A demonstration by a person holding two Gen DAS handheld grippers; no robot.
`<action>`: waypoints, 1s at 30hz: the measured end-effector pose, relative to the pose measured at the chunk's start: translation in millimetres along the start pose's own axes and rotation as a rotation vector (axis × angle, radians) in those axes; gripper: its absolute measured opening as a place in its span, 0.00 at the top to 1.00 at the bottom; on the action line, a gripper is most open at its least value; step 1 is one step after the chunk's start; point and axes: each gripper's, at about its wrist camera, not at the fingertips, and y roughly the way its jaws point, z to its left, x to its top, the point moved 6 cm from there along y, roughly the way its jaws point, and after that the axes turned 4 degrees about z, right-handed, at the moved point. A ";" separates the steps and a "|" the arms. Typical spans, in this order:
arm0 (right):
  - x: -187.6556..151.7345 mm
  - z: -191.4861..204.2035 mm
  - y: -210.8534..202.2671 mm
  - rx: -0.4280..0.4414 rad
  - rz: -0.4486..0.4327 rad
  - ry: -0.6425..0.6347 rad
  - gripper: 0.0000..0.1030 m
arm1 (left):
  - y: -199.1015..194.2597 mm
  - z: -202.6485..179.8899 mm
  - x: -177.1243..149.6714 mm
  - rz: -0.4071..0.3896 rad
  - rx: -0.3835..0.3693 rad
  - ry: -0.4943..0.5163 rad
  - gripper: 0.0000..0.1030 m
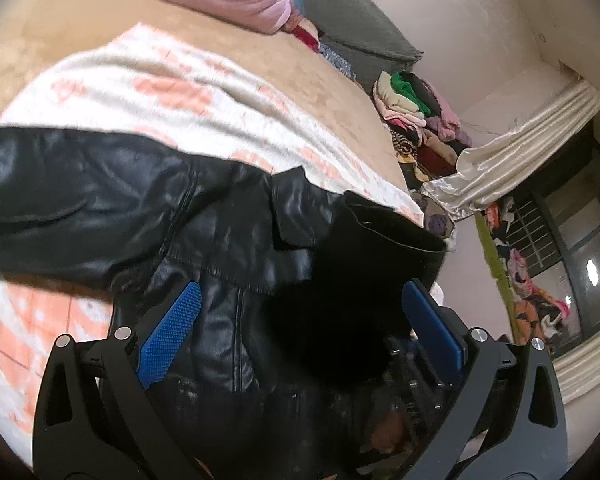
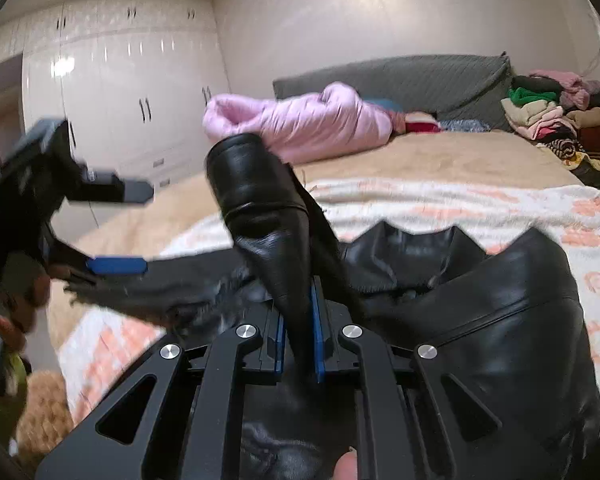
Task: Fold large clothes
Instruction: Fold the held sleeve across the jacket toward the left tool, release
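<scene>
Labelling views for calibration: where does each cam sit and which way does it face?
Left wrist: sits on the left hand-held gripper, angled down at the black leather jacket on the patterned blanket; beyond, the clothes pile and a window. Own body: blue pads, open.

Right wrist: sits on the right hand-held gripper, facing across the bed toward the wardrobe; pads shut on the jacket's sleeve. Own body: fingertip at bottom edge, left hand-held gripper and hand at left.

Shared: jacket, blanket, pink puffer coat, clothes pile, grey headboard.

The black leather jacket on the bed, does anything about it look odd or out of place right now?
One sleeve of the leather jacket sticks up, pinched in the right gripper, cuff flopped over. The rest lies rumpled on the patterned blanket.
</scene>
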 end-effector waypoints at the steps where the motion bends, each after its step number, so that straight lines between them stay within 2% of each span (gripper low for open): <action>1: -4.4 1.6 4.1 -0.002 0.017 -0.006 0.90 | 0.9 2.7 -1.1 0.005 -0.005 -0.008 0.09; 10: -38.3 33.0 18.6 0.020 0.109 -0.114 0.75 | 3.7 16.2 -18.2 0.059 -0.088 -0.072 0.09; 11: -43.3 37.5 21.4 0.020 0.133 -0.129 0.71 | 3.8 18.1 -20.2 0.064 -0.078 -0.069 0.09; 12: -47.1 39.9 23.2 0.015 0.148 -0.139 0.59 | 4.6 19.5 -22.1 0.071 -0.065 -0.063 0.09; 14: -56.1 45.0 26.7 0.026 0.188 -0.155 0.48 | 7.7 26.6 -28.7 0.091 -0.042 -0.061 0.09; 16: -64.2 46.2 30.8 0.042 0.234 -0.150 0.28 | 14.1 35.5 -36.1 0.120 -0.038 -0.080 0.09; 17: -67.4 45.7 30.4 0.044 0.261 -0.139 0.14 | 17.7 40.2 -39.7 0.131 -0.028 -0.090 0.09; 18: -68.9 45.7 28.3 0.055 0.267 -0.134 0.10 | 20.9 46.0 -42.2 0.140 -0.020 -0.097 0.09; 22: -61.2 35.3 7.1 0.101 0.236 -0.099 0.09 | 37.9 62.7 -51.4 0.181 0.027 -0.125 0.09; 27: -39.5 -14.3 -21.5 0.045 0.146 0.035 0.10 | 52.6 67.0 -50.4 0.179 0.062 -0.137 0.09; 29: -34.4 -33.6 -29.4 0.011 0.122 0.080 0.13 | 56.5 66.0 -49.5 0.166 0.108 -0.109 0.13; 30: -31.8 -45.8 -34.0 -0.015 0.111 0.108 0.15 | 57.3 63.8 -49.6 0.161 0.131 -0.086 0.25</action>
